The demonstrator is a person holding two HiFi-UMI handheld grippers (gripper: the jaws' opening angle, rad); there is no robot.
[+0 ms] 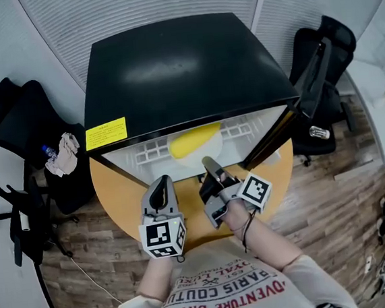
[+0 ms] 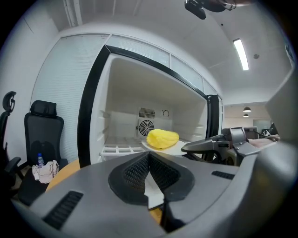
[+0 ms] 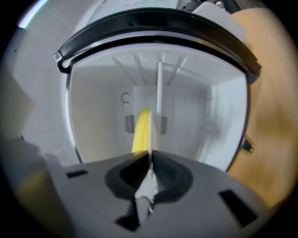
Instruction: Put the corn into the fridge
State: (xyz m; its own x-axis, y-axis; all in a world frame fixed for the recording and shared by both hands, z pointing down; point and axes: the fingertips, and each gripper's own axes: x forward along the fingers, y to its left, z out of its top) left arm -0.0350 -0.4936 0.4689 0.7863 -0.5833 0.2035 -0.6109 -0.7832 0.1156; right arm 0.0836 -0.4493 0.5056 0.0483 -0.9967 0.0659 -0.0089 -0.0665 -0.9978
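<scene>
Corn's basically in the fridge, but that pinch on the plate looks sketchy

Closest to me, the grey left gripper (image 1: pixel 160 187) hangs over the round wooden table (image 1: pixel 118 191) with its jaws together on nothing. The right gripper (image 1: pixel 208 163) is clamped on just the near rim of the flat white plate (image 1: pixel 199 157). My guess is that if the plate tips or gets yanked back, the stubby yellow corn cob (image 1: pixel 193 142) rolls off. The cob lies on the plate just past those jaw tips, not touching them, above the white wire shelf (image 1: pixel 148 151) inside the open black mini fridge (image 1: pixel 177 63).
</scene>
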